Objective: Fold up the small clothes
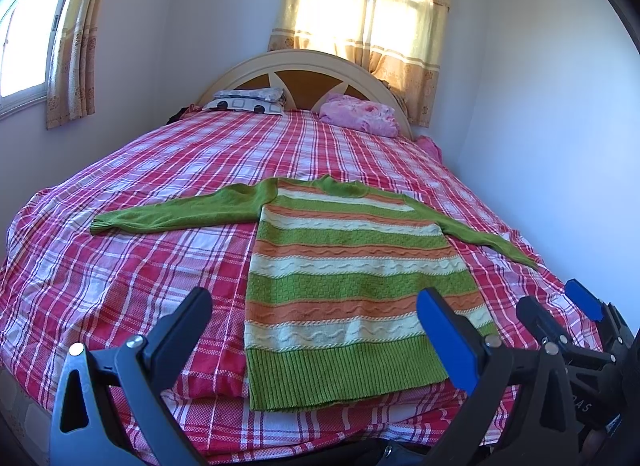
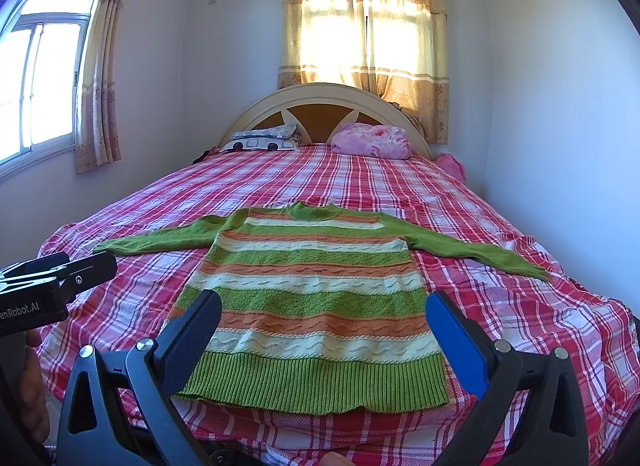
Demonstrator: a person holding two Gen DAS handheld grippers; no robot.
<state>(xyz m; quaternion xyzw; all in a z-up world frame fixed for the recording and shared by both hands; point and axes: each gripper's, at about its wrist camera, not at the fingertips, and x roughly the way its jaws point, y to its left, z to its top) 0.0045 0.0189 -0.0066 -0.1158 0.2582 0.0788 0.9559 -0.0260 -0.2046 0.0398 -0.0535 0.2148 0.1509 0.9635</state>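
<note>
We hold left tool (image 1: 316, 322) and right tool (image 2: 324, 326) wide, empty, above the sweater (image 2: 308, 306) spread flat on the bed (image 2: 520, 306), ready for folding.

Bright daylight room, sun blowing out curtains (image 2: 366, 37) behind bed, side window (image 2: 38, 85) glary too. Heavy fisheye bend, dark corners, focus decent.

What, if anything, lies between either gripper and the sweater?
Nothing visible does. The sweater lies flat on the plaid sheet, sleeves spread, with nothing on it. The left gripper and right gripper are both open above its hem with only air between. The pillows sit far off at the headboard.
</note>
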